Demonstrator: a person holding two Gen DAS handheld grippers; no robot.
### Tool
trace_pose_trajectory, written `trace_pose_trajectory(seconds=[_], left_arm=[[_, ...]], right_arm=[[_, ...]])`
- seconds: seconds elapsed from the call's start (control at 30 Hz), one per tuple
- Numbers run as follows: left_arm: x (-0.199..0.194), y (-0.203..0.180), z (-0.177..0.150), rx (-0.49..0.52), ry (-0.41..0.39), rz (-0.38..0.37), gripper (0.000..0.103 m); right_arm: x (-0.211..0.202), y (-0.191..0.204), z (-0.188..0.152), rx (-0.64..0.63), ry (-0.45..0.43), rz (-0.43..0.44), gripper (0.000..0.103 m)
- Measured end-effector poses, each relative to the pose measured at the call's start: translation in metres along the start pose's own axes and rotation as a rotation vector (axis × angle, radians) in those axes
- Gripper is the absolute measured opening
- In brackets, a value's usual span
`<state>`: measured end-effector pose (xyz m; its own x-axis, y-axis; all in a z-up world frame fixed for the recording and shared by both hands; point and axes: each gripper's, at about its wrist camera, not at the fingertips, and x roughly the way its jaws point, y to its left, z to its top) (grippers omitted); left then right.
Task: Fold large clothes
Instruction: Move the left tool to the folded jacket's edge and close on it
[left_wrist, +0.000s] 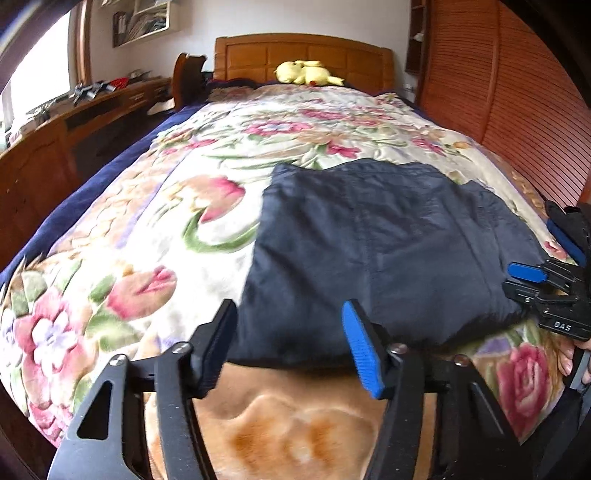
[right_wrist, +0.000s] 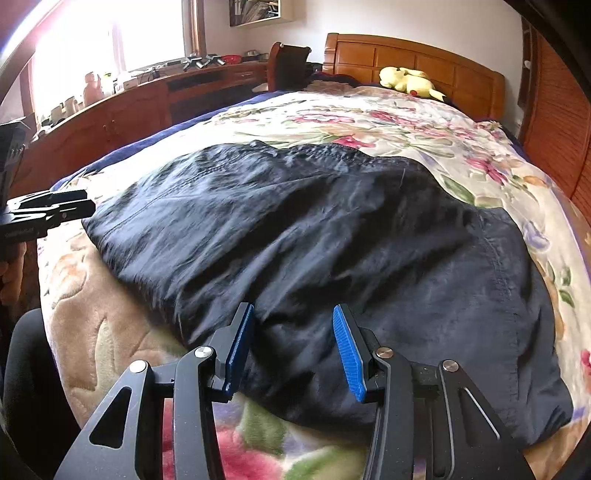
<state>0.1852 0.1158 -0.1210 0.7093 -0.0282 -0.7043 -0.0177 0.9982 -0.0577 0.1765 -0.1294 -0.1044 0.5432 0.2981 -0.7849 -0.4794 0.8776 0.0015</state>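
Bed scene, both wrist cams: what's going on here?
A person with a handheld gripper in each hand is folding a dark navy garment spread on a floral blanket. The garment looks already folded into a rough rectangle. The left gripper sits at its near-left corner, the right gripper over its near edge. Both stand open with cloth showing between the fingers, neither pinching it. A yellow plush toy lies by the headboard.

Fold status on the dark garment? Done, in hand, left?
Done: the dark garment lies doubled into a rough block on the floral blanket. In hand: nothing gripped; left gripper and right gripper are open at its near edge. Left: probably another fold and smoothing; wrinkles remain.
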Motion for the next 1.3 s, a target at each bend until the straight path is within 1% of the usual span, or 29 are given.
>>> trace_pose_trajectory(seconds=[0.03,0.13,0.4,0.63,0.7,0.77,0.8,0.9,1.1,1.17,1.23,1.3], left_arm=[[0.003,0.002,-0.001,-0.009,0.006,0.005,0.055],[0.01,0.007,-0.002,-0.029,0.019,0.012,0.054],[0.02,0.018,-0.018,-0.061,0.057,0.047,0.054],[0.025,0.025,-0.025,-0.088,0.08,0.035,0.053],[0.025,0.024,-0.025,-0.091,0.084,0.024,0.047],[0.027,0.023,-0.025,-0.099,0.091,0.005,0.039],[0.027,0.022,-0.025,-0.099,0.092,-0.002,0.037],[0.031,0.02,-0.026,-0.096,0.1,0.001,0.036],[0.035,0.021,-0.027,-0.125,0.119,-0.014,0.036],[0.035,0.02,-0.026,-0.128,0.127,-0.053,0.016],[0.029,0.013,-0.017,-0.098,0.125,-0.045,0.01],[0.015,0.004,-0.002,-0.069,0.088,-0.042,0.009]], right_arm=[[-0.001,0.0,0.0,0.0,-0.001,0.0,0.046],[-0.001,0.002,0.0,-0.003,0.0,-0.002,0.046],[0.003,0.008,0.001,-0.025,0.001,-0.018,0.046],[0.003,0.009,0.001,-0.033,0.002,-0.016,0.046],[0.003,0.009,0.001,-0.034,0.002,-0.016,0.046],[0.002,0.009,0.001,-0.036,0.002,-0.017,0.046],[0.002,0.009,0.0,-0.039,0.002,-0.017,0.046],[0.002,0.009,0.0,-0.045,0.003,-0.015,0.046],[-0.001,0.009,-0.001,-0.05,0.005,-0.012,0.046],[-0.001,0.009,-0.002,-0.051,0.005,-0.011,0.046],[-0.002,0.008,-0.003,-0.052,0.006,-0.011,0.046],[-0.005,0.005,-0.005,-0.054,0.006,-0.016,0.046]])
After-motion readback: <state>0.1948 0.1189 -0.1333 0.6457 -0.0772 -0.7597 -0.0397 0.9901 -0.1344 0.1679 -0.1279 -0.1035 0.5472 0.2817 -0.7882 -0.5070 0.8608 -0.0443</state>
